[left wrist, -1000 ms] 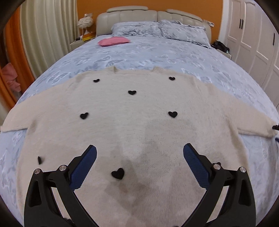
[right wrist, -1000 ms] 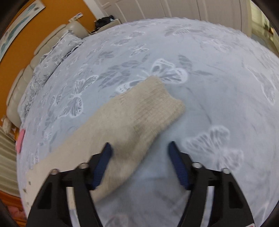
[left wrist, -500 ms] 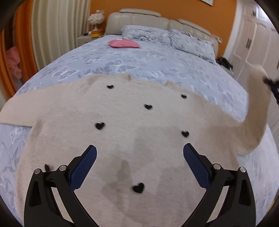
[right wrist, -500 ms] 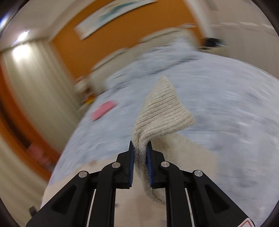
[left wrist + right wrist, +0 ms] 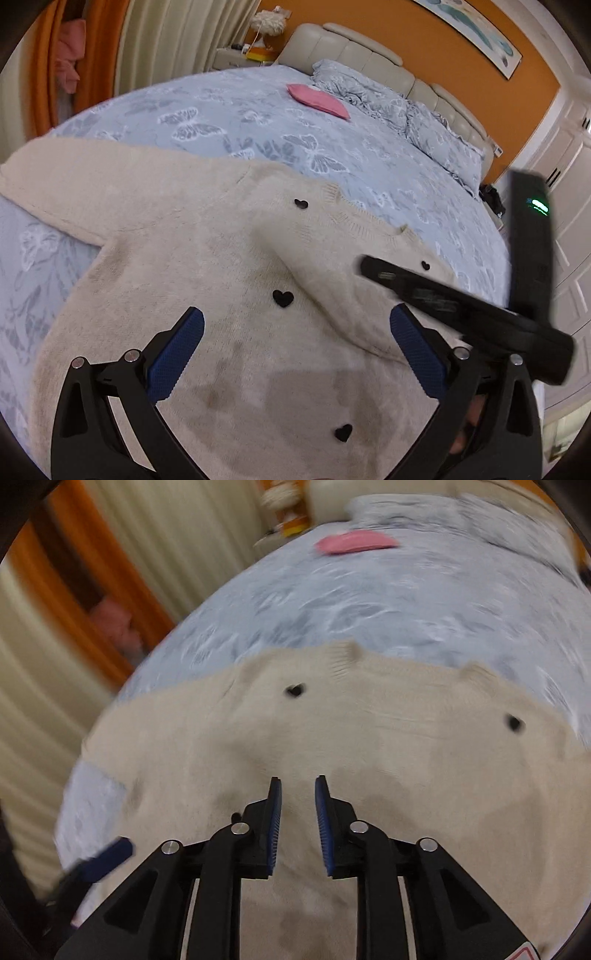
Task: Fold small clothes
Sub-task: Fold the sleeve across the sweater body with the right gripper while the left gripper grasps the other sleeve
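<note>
Near the bed's [image 5: 229, 107] headboard end lay one pink cushion [image 5: 318, 100] and two pillows [image 5: 399, 107]; one sweater [image 5: 192, 236] lay spread, one sleeve [image 5: 328, 291] folded across. Left tool [image 5: 293, 354] gaped wide, empty; right tool [image 5: 297, 812], just parting slightly, held nothing.

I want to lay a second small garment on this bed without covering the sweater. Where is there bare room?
Bare bedspread lies between the cream sweater and the pillows, apart from the pink cloth near them. A smaller bare patch sits below the spread-out sleeve. The near side is crowded: the sweater's body, its folded-in sleeve and both tools.
</note>
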`<state>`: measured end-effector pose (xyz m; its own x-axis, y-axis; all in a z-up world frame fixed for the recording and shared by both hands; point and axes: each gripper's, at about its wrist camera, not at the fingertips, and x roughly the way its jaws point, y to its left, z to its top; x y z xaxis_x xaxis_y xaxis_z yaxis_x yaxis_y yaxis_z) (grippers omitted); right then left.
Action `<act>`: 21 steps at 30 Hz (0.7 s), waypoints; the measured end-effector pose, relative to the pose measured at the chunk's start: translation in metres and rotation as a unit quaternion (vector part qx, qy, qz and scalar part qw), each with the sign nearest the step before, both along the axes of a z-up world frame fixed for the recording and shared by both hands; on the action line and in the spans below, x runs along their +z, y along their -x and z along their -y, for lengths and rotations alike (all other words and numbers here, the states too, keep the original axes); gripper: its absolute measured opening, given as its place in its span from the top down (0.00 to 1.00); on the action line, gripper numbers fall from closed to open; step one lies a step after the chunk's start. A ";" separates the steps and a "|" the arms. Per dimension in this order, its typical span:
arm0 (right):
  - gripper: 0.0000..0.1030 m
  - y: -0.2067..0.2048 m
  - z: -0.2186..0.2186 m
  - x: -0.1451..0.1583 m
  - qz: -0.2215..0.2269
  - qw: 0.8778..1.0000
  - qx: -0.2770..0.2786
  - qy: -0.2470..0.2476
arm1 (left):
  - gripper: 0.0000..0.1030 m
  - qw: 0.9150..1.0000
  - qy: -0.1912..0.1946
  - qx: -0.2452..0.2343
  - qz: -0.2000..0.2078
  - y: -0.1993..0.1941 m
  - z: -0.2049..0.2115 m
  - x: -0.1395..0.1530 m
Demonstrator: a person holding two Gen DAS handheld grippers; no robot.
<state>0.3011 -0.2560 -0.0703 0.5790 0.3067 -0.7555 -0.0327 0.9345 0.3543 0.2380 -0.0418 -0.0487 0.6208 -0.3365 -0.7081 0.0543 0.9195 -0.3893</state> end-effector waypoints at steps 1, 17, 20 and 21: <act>0.64 0.013 0.016 0.009 0.019 0.999 -0.024 -0.026 | 0.05 1.000 0.004 0.002 -0.002 -0.003 -0.002 -0.001; 0.41 0.166 0.198 -0.047 -0.019 0.942 -0.324 -0.080 | 0.22 0.999 0.045 -0.003 -0.001 -0.061 0.015 -0.041; 0.43 0.150 0.187 -0.058 -0.023 0.948 -0.302 -0.099 | 0.56 1.000 0.011 -0.025 -0.007 -0.066 0.031 -0.051; 0.62 0.143 0.185 -0.063 -0.023 0.951 -0.292 -0.098 | 0.69 1.000 -0.001 -0.022 -0.001 -0.065 0.034 -0.052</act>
<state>0.1579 -0.4412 -0.1337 0.6613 0.0798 -0.7459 0.4924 0.7040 0.5118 0.3032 -0.0753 -0.1011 0.6040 -0.3623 -0.7099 0.0940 0.9169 -0.3879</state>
